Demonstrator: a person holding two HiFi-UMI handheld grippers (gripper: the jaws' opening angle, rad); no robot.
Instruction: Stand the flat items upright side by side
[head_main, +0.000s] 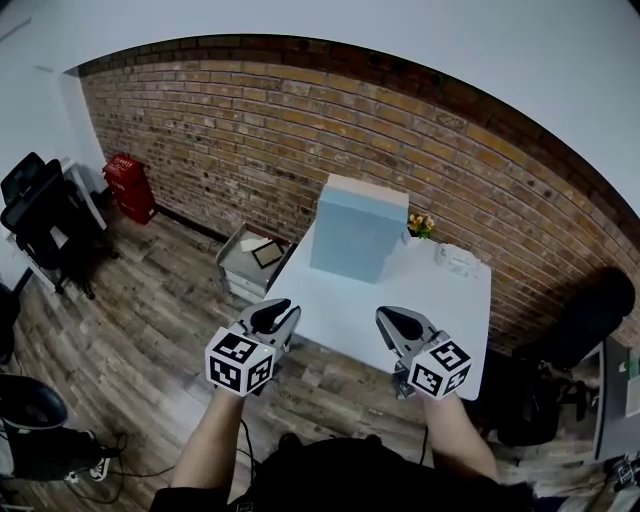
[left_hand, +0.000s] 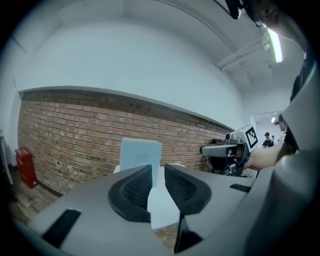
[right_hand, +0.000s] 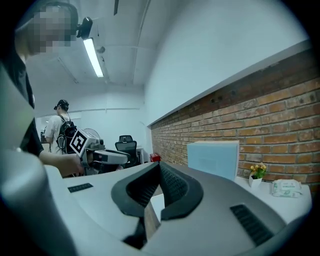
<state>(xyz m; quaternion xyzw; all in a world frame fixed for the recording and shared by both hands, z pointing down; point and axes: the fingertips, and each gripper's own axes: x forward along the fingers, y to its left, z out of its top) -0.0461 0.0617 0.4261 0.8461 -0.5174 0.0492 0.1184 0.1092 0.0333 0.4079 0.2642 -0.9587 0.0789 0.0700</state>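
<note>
Pale blue flat boards (head_main: 355, 232) look light and stiff, so we'd pinch a top edge; left gripper (head_main: 272, 320) slightly parted, right gripper (head_main: 400, 324) pressed together, both empty.

Low in the head view the person wears a black top (head_main: 330, 478), and both forearms are bare. Left of centre, the left gripper (head_main: 272, 318) has a pale grey shell and dark jaws, and it carries a white cube (head_main: 240, 362) printed with black square markers. Right of centre, the right gripper (head_main: 400, 325) matches it and has its own marker cube (head_main: 440, 368). In each gripper view, smooth grey casing fills the lower frame. Two black ribbed pads (left_hand: 135, 189) sit in curved dark housings, and small black rectangular slots (right_hand: 248, 218) mark the shell.
</note>
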